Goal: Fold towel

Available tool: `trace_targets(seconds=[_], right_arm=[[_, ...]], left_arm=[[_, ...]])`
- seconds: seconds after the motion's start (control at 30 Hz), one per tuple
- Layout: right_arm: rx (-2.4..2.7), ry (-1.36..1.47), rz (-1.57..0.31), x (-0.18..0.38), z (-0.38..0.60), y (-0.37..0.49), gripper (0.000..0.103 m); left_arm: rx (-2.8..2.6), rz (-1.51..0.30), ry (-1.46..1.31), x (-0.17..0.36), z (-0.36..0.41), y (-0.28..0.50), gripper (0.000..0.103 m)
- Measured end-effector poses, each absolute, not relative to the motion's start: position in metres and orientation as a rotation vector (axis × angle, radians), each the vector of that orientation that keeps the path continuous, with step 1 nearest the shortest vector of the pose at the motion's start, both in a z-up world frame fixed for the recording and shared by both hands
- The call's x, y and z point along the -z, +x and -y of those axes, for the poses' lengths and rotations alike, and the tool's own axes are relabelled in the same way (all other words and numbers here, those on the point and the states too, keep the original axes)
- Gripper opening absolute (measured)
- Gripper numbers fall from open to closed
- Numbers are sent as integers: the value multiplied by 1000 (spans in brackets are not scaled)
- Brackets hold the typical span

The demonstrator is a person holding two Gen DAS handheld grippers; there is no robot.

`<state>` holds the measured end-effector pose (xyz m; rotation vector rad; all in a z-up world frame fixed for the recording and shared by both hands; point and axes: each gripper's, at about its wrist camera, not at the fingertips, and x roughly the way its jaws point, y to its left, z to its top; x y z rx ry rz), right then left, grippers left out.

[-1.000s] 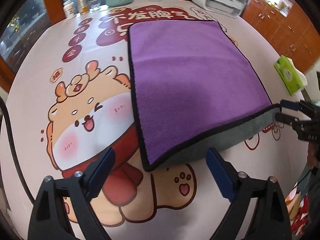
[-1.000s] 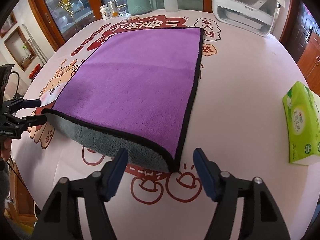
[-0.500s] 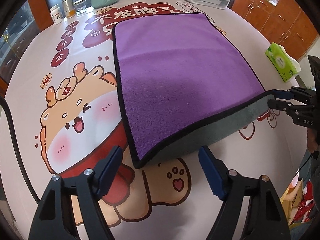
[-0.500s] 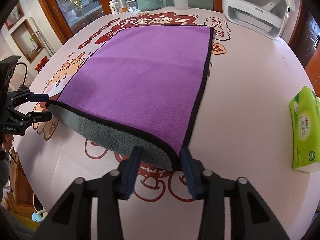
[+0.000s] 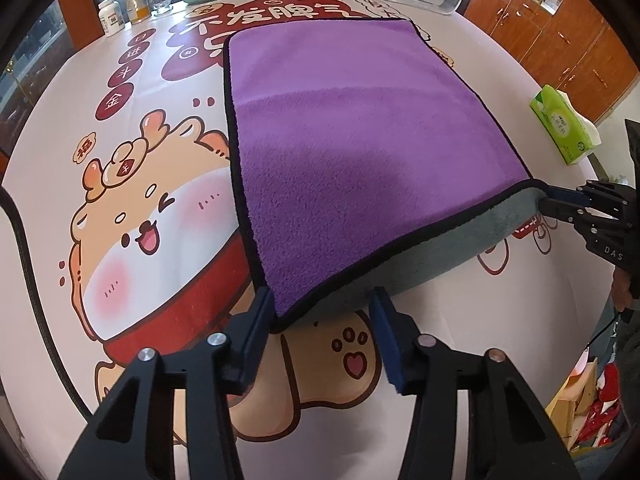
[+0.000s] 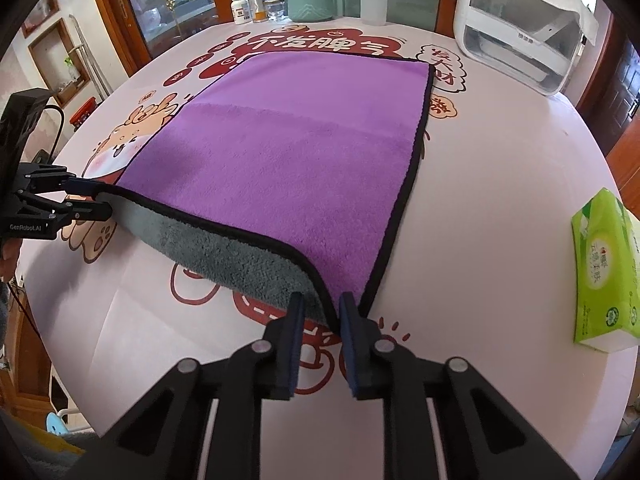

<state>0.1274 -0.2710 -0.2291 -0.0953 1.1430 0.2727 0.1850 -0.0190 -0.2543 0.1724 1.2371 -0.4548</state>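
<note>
A purple towel (image 5: 360, 152) with a black border and a grey underside lies spread on my table (image 6: 500, 208), which is covered in a pale cloth printed with a cartoon animal and red Chinese characters. The towel's near edge is raised off the cloth, so the grey underside shows along it.

My left gripper (image 5: 322, 332) straddles the near left corner of the towel. Its blue fingers (image 5: 260, 320) are partly spread, one touching the corner's side and the other just beside the grey edge, not yet squeezing it.

My right gripper (image 6: 322, 322) has its fingers (image 6: 348, 320) drawn close together on the near right corner, pinching the towel where the black border folds over.

A green tissue pack (image 6: 608, 272) sits well apart to the right. A white appliance (image 6: 520, 36), a squeeze bottle (image 6: 372, 0) and small jars (image 6: 256, 6) stand along the far edge of the table.
</note>
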Motion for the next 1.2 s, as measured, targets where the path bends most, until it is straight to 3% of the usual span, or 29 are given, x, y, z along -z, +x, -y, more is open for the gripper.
trace_targets(seconds=[0.1, 0.3, 0.4, 0.53, 1.2], right_arm=[[-272, -97, -1142, 229, 271, 126, 11], [-262, -115, -1130, 228, 268, 122, 9], [-252, -121, -1122, 227, 266, 120, 7], [-246, -117, -1114, 224, 264, 119, 7], [-180, -69, -1069, 195, 263, 113, 5]], left_arm=[[445, -1241, 173, 255, 18, 185, 37], [414, -1246, 175, 257, 19, 184, 30], [384, -1250, 173, 258, 19, 183, 16], [342, -1256, 144, 256, 18, 183, 11], [161, -1193, 166, 222, 26, 177, 5]])
